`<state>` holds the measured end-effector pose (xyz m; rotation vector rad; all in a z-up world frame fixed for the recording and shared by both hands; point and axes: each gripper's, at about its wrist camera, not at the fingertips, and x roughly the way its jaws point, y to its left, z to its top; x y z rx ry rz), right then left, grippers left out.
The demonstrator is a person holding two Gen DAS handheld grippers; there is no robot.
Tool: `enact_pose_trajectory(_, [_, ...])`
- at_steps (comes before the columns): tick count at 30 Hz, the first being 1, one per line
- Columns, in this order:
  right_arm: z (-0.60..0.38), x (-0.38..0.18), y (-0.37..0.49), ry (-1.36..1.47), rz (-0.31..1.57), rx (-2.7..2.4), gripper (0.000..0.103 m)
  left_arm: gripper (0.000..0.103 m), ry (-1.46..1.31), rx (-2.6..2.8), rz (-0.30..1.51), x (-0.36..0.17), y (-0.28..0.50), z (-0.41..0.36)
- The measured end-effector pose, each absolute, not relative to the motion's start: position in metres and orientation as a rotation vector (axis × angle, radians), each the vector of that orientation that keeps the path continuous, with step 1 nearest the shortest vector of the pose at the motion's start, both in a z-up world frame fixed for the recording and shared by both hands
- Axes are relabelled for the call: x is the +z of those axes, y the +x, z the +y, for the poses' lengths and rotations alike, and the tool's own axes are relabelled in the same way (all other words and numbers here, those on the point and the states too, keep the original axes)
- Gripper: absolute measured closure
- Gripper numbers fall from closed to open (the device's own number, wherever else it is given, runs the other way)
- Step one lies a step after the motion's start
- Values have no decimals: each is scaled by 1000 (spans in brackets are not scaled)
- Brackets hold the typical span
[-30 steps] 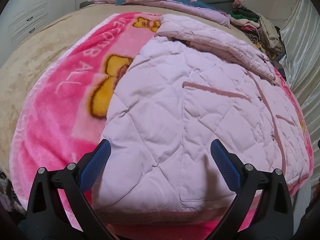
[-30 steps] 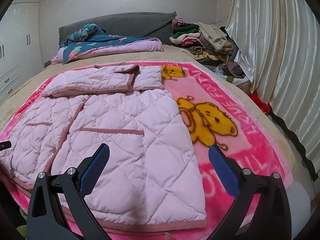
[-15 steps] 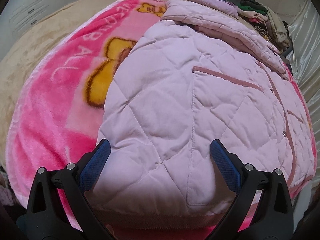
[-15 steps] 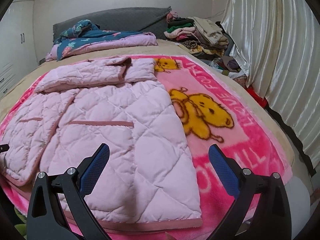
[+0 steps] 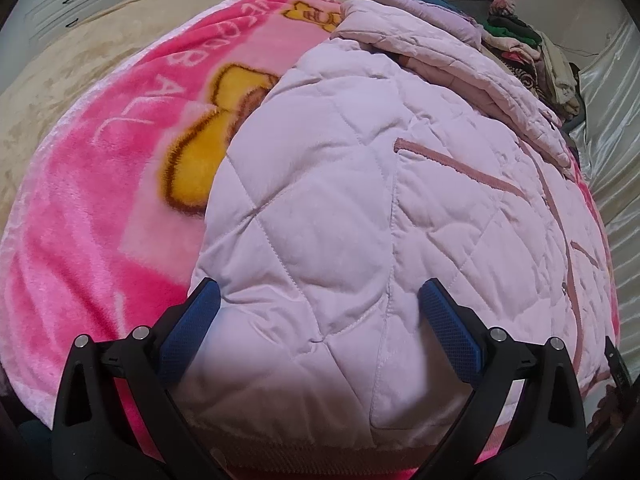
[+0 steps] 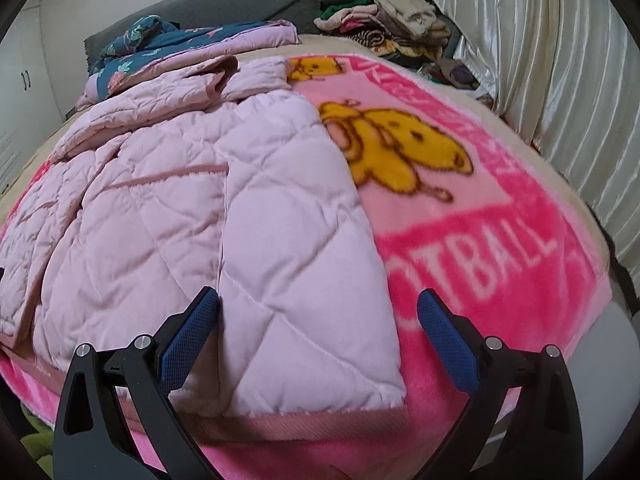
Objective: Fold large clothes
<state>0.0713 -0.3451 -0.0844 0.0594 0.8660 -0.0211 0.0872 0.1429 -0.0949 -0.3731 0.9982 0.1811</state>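
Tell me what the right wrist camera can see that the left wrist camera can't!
Only the right wrist view shows the yellow bear's face, the word FOOTBALL and the jacket's right bottom corner between the open right tool.

Only the left wrist view shows the beige bedcover to the left and the open left tool low over the jacket's hem.

Both show the pink quilted jacket, spread with sleeves folded across the top, the pink blanket beneath, the floral quilt and the clothes pile.
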Motion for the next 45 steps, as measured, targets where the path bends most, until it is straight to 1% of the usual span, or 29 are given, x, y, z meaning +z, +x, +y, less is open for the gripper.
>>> enact_pose_trajectory(4, [-356, -91, 70, 127, 899, 15, 4, 10, -325, 185, 991, -92, 86, 135])
enact_pose_trajectory(9, [-363, -99, 64, 179, 922, 49, 5, 19, -303, 168, 971, -87, 82, 130])
enact_pose_trajectory(11, [-361, -100, 64, 194, 925, 90, 18, 20, -303, 166, 970, -86, 81, 129])
enact_pose_trajectory(12, [-360, -100, 63, 219, 934, 136, 36, 20, -299, 157, 972, -85, 81, 126])
enact_pose_trajectory(14, [-353, -95, 61, 176, 922, 147, 47, 20, -289, 153, 971, -84, 78, 121])
enact_pose_trajectory(15, [-347, -91, 59, 146, 904, 165, 61, 20, -292, 150, 970, -84, 77, 120])
enact_pose_trajectory(16, [-344, -87, 57, 130, 887, 171, 72, 20, -300, 148, 967, -83, 76, 120])
enact_pose_trajectory(18, [-337, -74, 54, 100, 838, 184, 81, 20, -307, 145, 964, -83, 75, 120])
enact_pose_trajectory(19, [-335, -68, 52, 94, 814, 189, 83, 20, -313, 143, 960, -82, 74, 120])
enact_pose_trajectory(20, [-333, -60, 50, 90, 784, 195, 84, 26, -317, 144, 953, -81, 73, 120])
enact_pose_trajectory(21, [-333, -54, 50, 88, 765, 199, 84, 35, -320, 156, 944, -79, 72, 121])
enact_pose_trajectory(22, [-333, -46, 48, 92, 741, 202, 84, 39, -326, 160, 938, -78, 70, 122])
enact_pose_trajectory(24, [-335, -36, 47, 109, 710, 211, 84, 52, -348, 158, 927, -76, 67, 127])
enact_pose_trajectory(25, [-337, -31, 47, 116, 691, 214, 84, 56, -358, 160, 921, -75, 65, 129])
enact_pose_trajectory(26, [-338, -27, 47, 121, 678, 216, 84, 66, -364, 160, 915, -74, 63, 131])
enact_pose_trajectory(27, [-339, -23, 47, 128, 665, 219, 84, 72, -371, 158, 911, -72, 61, 133])
enact_pose_trajectory(28, [-340, -19, 47, 132, 654, 221, 84, 74, -378, 153, 908, -71, 60, 135])
enact_pose_trajectory(31, [-339, -8, 50, 135, 626, 225, 84, 74, -402, 137, 916, -70, 56, 143])
enact_pose_trajectory(33, [-339, -2, 51, 137, 610, 230, 84, 71, -410, 147, 945, -74, 54, 150])
enact_pose_trajectory(37, [-338, 4, 53, 143, 595, 230, 84, 70, -422, 147, 971, -78, 49, 158])
enact_pose_trajectory(40, [-339, 6, 53, 162, 583, 228, 84, 54, -390, 116, 1002, -82, 53, 150])
enact_pose_trajectory(41, [-340, 8, 54, 174, 578, 227, 84, 41, -374, 96, 1014, -84, 55, 145])
enact_pose_trajectory(42, [-340, 9, 54, 185, 572, 227, 84, 36, -342, 75, 1029, -84, 58, 139])
enact_pose_trajectory(45, [-341, 13, 54, 195, 562, 230, 84, 34, -277, 90, 1048, -85, 60, 130])
